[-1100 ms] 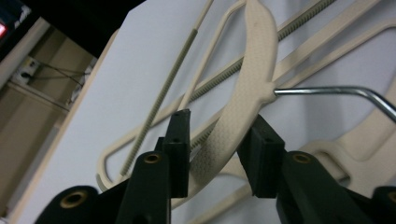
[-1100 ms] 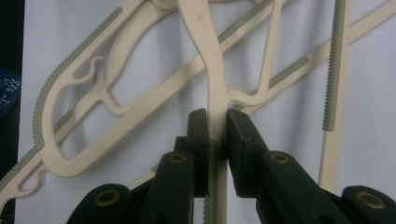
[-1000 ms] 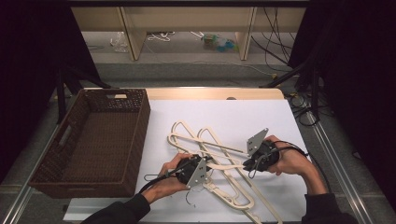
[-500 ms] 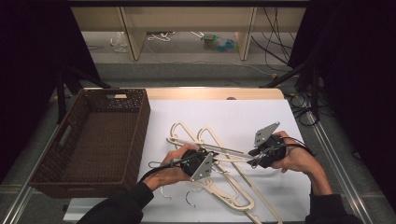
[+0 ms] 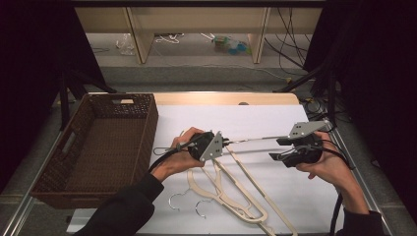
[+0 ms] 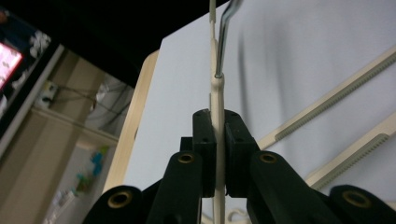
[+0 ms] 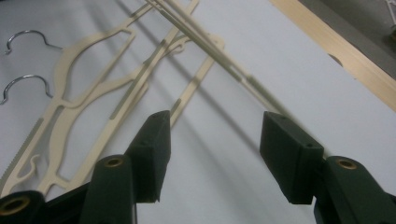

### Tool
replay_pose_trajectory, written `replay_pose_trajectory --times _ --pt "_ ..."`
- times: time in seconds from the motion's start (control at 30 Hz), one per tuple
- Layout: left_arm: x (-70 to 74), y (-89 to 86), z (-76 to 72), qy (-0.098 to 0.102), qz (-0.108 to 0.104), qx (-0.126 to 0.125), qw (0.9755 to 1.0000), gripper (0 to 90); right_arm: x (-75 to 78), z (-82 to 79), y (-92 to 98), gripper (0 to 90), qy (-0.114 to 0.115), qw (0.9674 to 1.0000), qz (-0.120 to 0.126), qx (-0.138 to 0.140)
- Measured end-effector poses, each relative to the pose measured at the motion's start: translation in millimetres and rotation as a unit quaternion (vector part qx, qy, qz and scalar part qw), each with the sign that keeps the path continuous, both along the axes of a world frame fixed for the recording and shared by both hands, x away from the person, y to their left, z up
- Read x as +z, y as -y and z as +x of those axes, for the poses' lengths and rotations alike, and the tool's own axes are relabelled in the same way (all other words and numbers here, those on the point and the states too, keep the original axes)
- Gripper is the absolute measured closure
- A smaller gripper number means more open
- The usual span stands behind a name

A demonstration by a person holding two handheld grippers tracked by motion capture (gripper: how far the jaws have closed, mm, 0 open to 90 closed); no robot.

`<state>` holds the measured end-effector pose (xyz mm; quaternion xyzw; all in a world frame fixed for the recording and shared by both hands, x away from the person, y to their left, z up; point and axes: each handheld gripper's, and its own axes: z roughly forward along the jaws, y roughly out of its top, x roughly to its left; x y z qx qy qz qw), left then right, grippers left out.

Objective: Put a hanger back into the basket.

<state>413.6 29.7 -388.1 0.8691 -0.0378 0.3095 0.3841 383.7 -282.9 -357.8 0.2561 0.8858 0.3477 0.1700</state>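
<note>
— Both hands have risen since the earlier frames, and a cream hanger [image 5: 255,141] has come up off the table with them; it lay flat among the others before.

— Who has it now?

— The left hand-held gripper [image 5: 222,144]. Its black jaws are clamped on the hanger's thin neck, seen edge-on in the left gripper view [image 6: 217,116], with the metal hook [image 6: 223,42] rising just past the pads. Those jaws have just been closing the last bit onto it.

— And the right hand-held gripper [image 5: 276,149]?

— Its jaws have just been opening and stand apart. In the right gripper view the hanger's bars [image 7: 219,51] run past beyond the pads [image 7: 154,149], which do not press on them.

— How does the lifted hanger sit?

— Nearly level above the white sheet [image 5: 255,120], stretching from the left hand-held gripper towards the right one.

— What else is around?

— Two more cream hangers [image 5: 231,196] lie flat on the sheet below, their metal hooks [image 5: 189,202] towards the person. A brown wicker basket [image 5: 142,132] stands at the left of the table [image 5: 221,97], well apart from the lifted hanger.
</note>
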Motion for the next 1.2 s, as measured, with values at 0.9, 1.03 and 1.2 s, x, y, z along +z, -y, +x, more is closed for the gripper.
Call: replay_pose_trajectory --times 0.9,1.03,1.2 --pt "63.0 -34.0 25.2 -0.25 -0.087 0.168 0.9496 85.1 -26.8 -25.0 -4.9 38.7 -0.02 0.9997 -0.015 0.001" --pt "75.2 -45.0 19.7 -0.265 -0.113 0.169 0.9424 85.1 -29.9 -28.9 -8.0 36.3 -0.017 0.9997 -0.018 -0.003" --pt "93.2 -58.8 11.5 -0.261 -0.123 0.168 0.9427 85.2 -39.1 -34.4 -13.5 34.5 -0.003 0.9998 -0.008 -0.018"
